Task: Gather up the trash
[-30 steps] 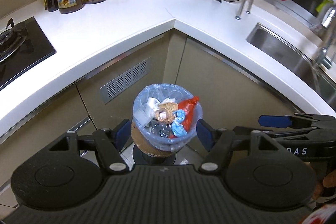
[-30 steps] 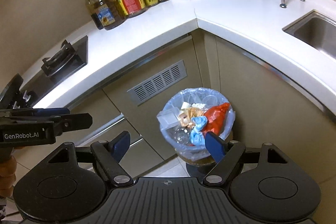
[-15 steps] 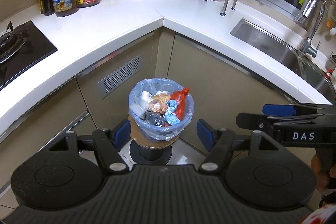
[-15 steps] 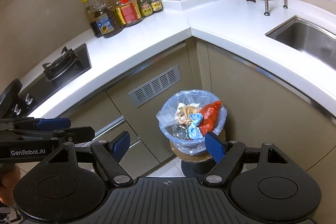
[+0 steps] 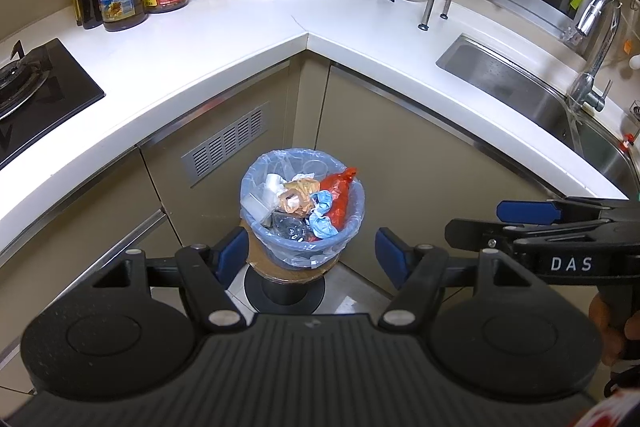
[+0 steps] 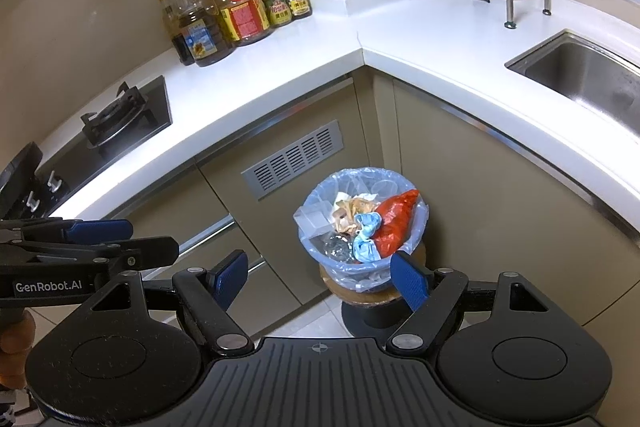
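Fingers of both grippers stand spread wide and hold nothing: the left gripper (image 5: 308,253) frames the bin (image 5: 302,203) from above, and the right gripper (image 6: 318,277) hangs just to its left. That bin, lined with a blue bag (image 6: 418,223), sits on a round stool (image 5: 285,273) on the floor below the corner of the worktop (image 5: 240,47), filled with crumpled trash (image 6: 366,223) nearly to the rim. Whether the bag awaits lifting out or has just been filled cannot be judged. Both grippers are held high, tilted down, side by side.
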`<state>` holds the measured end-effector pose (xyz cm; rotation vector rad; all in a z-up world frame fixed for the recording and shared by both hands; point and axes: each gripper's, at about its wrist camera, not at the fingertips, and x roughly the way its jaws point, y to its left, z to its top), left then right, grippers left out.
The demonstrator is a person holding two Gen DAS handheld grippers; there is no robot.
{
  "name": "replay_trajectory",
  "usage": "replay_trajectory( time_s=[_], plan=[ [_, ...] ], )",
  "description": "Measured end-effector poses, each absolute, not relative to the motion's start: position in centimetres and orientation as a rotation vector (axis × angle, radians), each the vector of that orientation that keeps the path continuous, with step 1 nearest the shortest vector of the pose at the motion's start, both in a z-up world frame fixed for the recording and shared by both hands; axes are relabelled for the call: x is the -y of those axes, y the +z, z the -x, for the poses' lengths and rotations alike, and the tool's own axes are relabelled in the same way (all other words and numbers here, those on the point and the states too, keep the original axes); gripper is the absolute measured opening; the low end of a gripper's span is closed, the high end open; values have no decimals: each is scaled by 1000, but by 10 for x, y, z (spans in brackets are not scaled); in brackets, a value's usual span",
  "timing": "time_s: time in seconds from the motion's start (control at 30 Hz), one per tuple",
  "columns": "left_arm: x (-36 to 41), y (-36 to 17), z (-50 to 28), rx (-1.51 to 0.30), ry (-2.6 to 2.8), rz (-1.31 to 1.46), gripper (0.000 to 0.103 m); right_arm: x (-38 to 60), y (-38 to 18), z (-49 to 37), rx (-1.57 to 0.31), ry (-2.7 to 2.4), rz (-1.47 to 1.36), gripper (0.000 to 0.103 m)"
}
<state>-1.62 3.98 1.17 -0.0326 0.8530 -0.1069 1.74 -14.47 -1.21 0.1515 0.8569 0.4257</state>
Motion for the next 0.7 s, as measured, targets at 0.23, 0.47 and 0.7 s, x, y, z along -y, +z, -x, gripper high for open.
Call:
replay_trajectory(
  time_s=[0.23,0.47,0.7],
  plan=[
    [-37,11,16,-852,-108,31,68,148,-12,-19,-856,427,-151,78],
    [-32,11,13,-855,-107,31,68,150,-11,-20,-859,426,-151,78],
    [-32,10,13,-854,-107,31,68,149,-11,-20,-859,424,-151,78]
  ],
)
